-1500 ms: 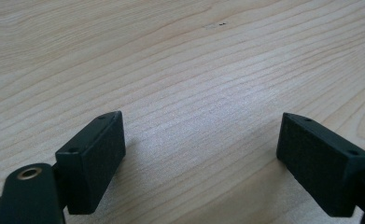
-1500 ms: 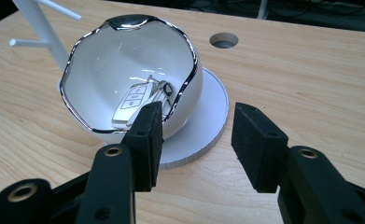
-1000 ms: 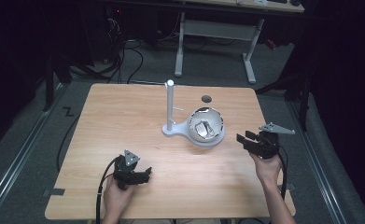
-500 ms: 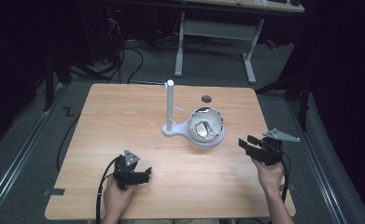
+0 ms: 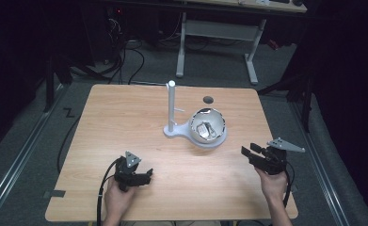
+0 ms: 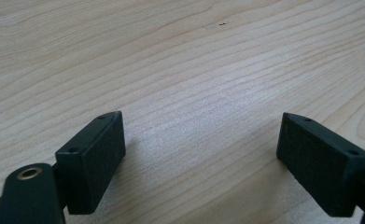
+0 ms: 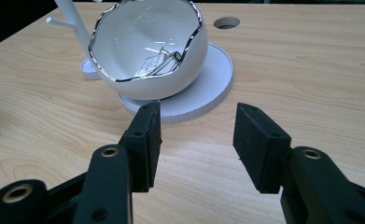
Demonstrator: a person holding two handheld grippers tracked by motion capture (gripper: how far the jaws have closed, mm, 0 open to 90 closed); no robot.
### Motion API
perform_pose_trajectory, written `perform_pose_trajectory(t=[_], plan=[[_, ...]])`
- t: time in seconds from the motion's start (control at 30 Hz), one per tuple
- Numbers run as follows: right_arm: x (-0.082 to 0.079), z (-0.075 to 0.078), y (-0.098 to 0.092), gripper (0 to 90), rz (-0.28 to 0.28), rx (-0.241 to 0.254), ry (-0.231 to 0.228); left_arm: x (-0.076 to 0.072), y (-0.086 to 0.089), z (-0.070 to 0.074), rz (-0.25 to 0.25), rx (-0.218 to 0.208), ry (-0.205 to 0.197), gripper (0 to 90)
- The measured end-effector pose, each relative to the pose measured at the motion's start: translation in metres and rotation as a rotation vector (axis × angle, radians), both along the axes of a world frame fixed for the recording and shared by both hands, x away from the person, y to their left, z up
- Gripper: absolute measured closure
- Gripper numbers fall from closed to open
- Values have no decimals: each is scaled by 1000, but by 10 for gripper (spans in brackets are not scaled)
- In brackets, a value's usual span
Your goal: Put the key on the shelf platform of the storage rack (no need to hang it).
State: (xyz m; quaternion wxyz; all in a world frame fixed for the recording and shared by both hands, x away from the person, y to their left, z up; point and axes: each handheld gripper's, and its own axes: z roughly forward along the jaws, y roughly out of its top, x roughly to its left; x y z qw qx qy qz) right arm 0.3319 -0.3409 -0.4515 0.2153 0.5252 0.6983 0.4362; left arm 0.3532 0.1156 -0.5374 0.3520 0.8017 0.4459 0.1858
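Drift marks the right gripper (image 5: 250, 153): against the earlier high views it now sits lower and nearer the person along the table's (image 5: 125, 117) right edge, jaws parted and empty, aimed at the white egg-shaped bowl (image 7: 147, 56) on its round base just ahead of its tips. Small metal pieces (image 7: 161, 60), likely jewellery, lie inside. The left gripper (image 5: 141, 176) rests unmoved, jaws wide over bare wood, well apart from the bowl. I judge this a lining-up for a reach into the bowl.

- Wooden worktop (image 5: 125, 117), round hole (image 5: 208, 100) near far edge.
- White-legged desk (image 5: 219, 28) beyond, on grey floor (image 5: 21, 141).
- Black cables (image 5: 125, 56) behind.
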Motion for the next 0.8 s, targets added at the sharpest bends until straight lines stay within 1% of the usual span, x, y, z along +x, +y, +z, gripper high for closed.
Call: perform_pose_trajectory(t=[0.2,0.33,0.5,0.6,0.8], plan=[[-6,-5,3,522,9,8,-1,0,0,0,0,0,0,158],[-8,-10,7,520,17,-8,4,0,0,0,0,0,0,158],[-10,-16,11,518,21,1,19,0,0,0,0,0,0,158],[-11,-22,16,518,37,2,31,0,0,0,0,0,0,158],[-12,-28,22,518,49,9,42,0,0,0,0,0,0,158]])
